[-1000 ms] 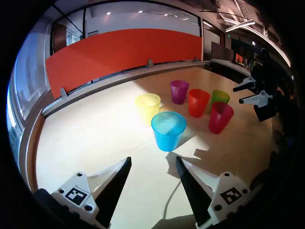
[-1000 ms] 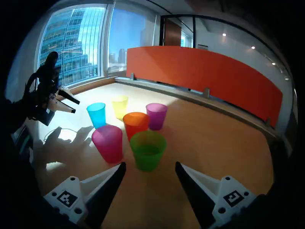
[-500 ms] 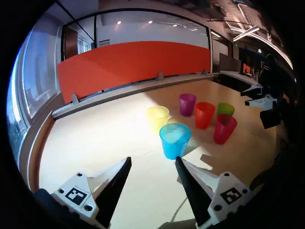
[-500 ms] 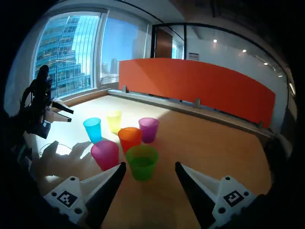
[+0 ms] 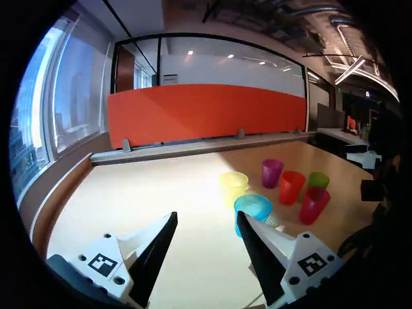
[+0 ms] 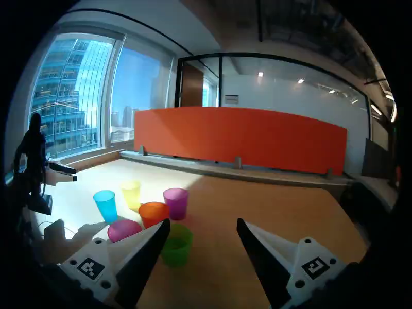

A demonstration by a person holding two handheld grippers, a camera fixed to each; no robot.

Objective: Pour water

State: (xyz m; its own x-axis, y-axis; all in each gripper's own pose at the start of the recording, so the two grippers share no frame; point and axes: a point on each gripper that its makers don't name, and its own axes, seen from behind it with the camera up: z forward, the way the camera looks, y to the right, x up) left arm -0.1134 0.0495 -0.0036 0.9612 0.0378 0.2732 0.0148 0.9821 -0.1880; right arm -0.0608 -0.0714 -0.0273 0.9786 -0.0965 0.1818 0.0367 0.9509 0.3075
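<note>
Blue cup point(image 5: 252, 207) — apparently beyond left tongs point(image 5: 206, 215).

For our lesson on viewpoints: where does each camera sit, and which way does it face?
Left gripper view: rides the left claw, over the table, facing the orange partition; blue cup nearest, own fingers showing.
Right gripper view: rides the right claw, facing that partition; green cup nearest, own fingers showing.
Shared: six cups, partition.
</note>
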